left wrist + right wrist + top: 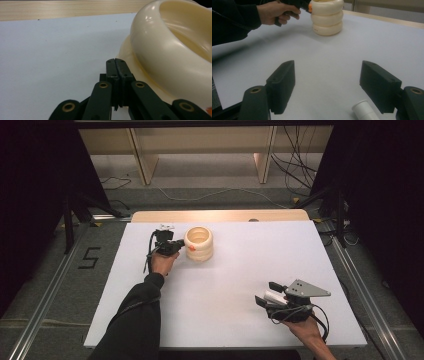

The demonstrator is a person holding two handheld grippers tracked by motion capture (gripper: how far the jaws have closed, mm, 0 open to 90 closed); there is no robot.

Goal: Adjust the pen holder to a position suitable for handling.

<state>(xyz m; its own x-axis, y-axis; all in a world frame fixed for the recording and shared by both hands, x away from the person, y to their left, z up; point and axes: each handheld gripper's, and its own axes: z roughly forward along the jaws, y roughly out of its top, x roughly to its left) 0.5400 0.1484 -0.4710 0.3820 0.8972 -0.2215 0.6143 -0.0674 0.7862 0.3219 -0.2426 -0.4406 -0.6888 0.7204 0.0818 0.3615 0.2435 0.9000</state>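
A cream stack of three rounded rings (199, 243), hollow at the top, stands on the white table (225, 280) toward its far left. My left gripper (176, 243) sits right beside the stack's left side. Its jaws (116, 63) are shut with nothing between them, close to the stack's base (172, 57). A small orange piece (191, 248) shows where that gripper meets the stack (327, 17). My right gripper (266, 294) rests near the front right corner, open, with its jaws wide apart (328, 85). A small white cylinder (364, 111) lies by its right jaw, untouched by the pads.
A pale wooden strip (220, 215) runs along the table's far edge. Beyond it are shelf legs and loose cables (295, 170) on the floor. Metal rails (55, 290) flank the table. A dark sleeve (132, 320) crosses the front left.
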